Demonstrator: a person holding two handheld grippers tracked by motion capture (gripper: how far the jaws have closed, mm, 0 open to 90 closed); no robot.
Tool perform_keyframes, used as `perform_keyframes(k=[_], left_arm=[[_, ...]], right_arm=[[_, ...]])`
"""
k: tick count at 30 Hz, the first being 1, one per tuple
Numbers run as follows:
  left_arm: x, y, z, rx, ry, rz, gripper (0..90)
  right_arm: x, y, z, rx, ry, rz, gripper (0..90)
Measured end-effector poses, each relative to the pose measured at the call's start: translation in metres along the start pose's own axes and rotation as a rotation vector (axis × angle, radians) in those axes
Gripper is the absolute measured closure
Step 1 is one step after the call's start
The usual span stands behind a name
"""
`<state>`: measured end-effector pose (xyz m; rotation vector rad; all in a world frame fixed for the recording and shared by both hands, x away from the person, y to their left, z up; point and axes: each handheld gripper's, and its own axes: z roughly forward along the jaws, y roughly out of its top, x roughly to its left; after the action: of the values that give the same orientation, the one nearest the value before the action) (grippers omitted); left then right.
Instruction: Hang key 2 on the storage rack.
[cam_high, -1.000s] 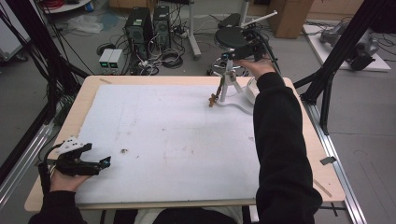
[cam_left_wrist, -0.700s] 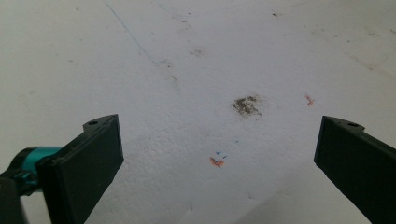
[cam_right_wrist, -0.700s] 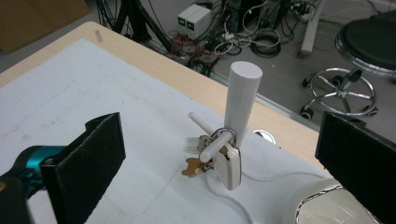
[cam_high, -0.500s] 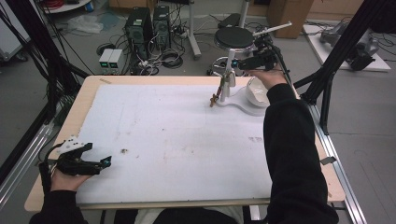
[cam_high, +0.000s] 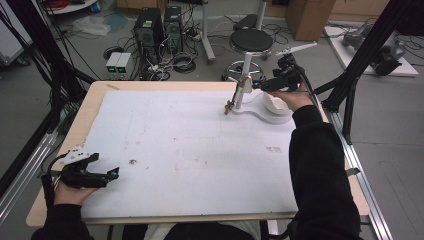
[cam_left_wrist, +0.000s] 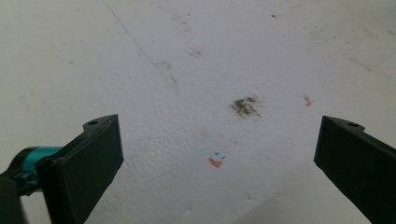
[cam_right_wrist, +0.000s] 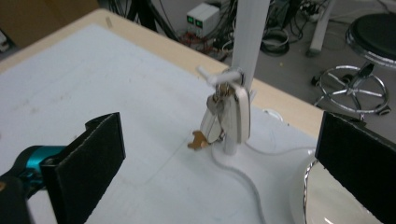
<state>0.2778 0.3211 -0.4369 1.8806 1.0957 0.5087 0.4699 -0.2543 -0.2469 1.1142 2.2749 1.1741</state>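
- Right gripper view showed us a bunch of keys (cam_right_wrist: 223, 116) hanging from a small peg on a white stand (cam_right_wrist: 246, 42); we made out a white fob, a silvery key and a brass-coloured key tip poking out to the lower left.
- The stand rose from a white base (cam_high: 265, 112) at the far right of the bench (cam_high: 165, 150).
- In that view the keys hung between and beyond our right tongs (cam_right_wrist: 219, 168), whose jaws stood wide apart and touched nothing.
- In the high view we saw the right tongs (cam_high: 260, 86) held just beside the stand's post, at about peg height.
- Our left tongs (cam_high: 114, 173) lay low near the bench's near left corner, well apart from the keys, jaws spread wide over bare white surface.
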Motion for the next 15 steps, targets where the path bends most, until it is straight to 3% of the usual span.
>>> perform_keyframes(k=[3,4,15], left_arm=[[0.001,0.000,0.000,0.000,-0.001,0.000,1.7],[0.000,0.000,0.000,0.000,0.000,-0.001,1.7],[0.000,0.000,0.000,0.001,-0.002,0.003,1.7]], right_arm=[[0.003,-0.004,-0.005,-0.010,0.001,-0.018,0.5],[0.003,-0.009,-0.009,-0.049,0.021,-0.007,0.5],[0.005,-0.037,-0.012,-0.029,0.000,-0.005,0.5]])
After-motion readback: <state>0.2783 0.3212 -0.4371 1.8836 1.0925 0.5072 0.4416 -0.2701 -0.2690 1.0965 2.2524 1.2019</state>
